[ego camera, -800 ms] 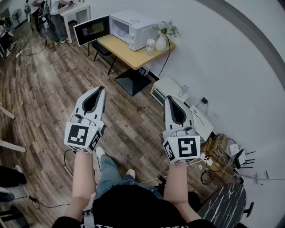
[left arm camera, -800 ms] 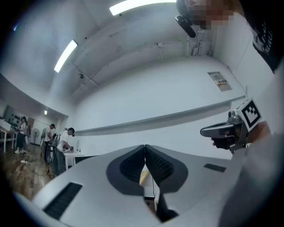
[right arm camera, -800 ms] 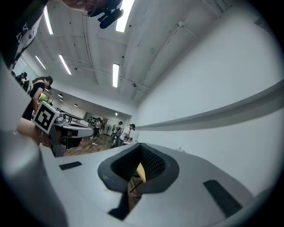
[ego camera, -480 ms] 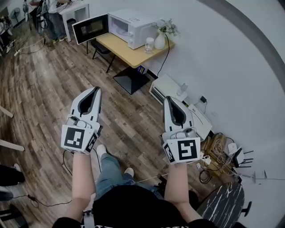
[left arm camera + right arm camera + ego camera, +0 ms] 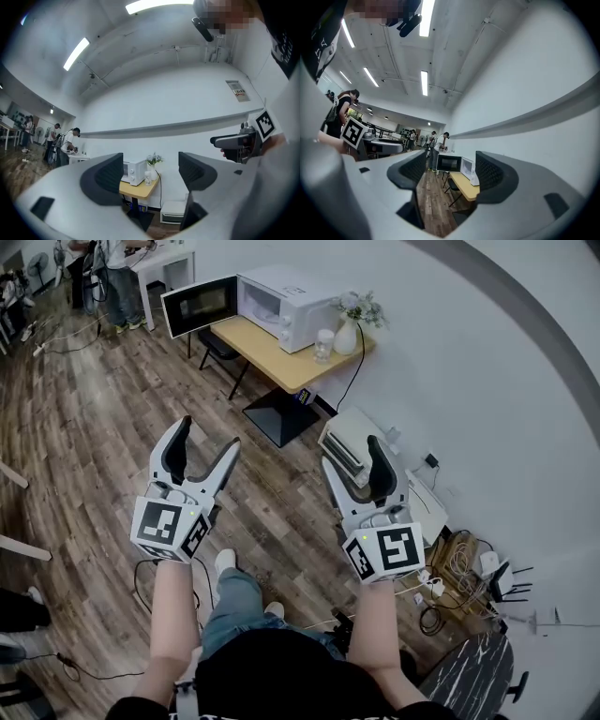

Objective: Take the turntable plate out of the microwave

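The white microwave [image 5: 281, 301] stands far off on a wooden table [image 5: 281, 357] by the wall, its dark door [image 5: 200, 304] swung open to the left. The turntable plate is not visible inside it from here. My left gripper [image 5: 204, 442] and right gripper [image 5: 354, 451] are held out over the wood floor, both open and empty, well short of the table. The left gripper view shows the microwave [image 5: 135, 171] small between the open jaws of the left gripper [image 5: 150, 173]. In the right gripper view the microwave [image 5: 466, 166] and its door [image 5: 449, 163] sit between the jaws of the right gripper [image 5: 445, 171].
A white vase with flowers [image 5: 347, 329] and a glass jar [image 5: 324, 341] stand on the table beside the microwave. A chair [image 5: 214, 343] is tucked under it. A low white unit [image 5: 361, 432] and cables [image 5: 459, 563] lie along the wall. People stand at a desk [image 5: 112, 273] beyond.
Both grippers' jaws were shut together earlier and now stand wide open. The view has shifted slightly, with the microwave and table a little further right in frame.
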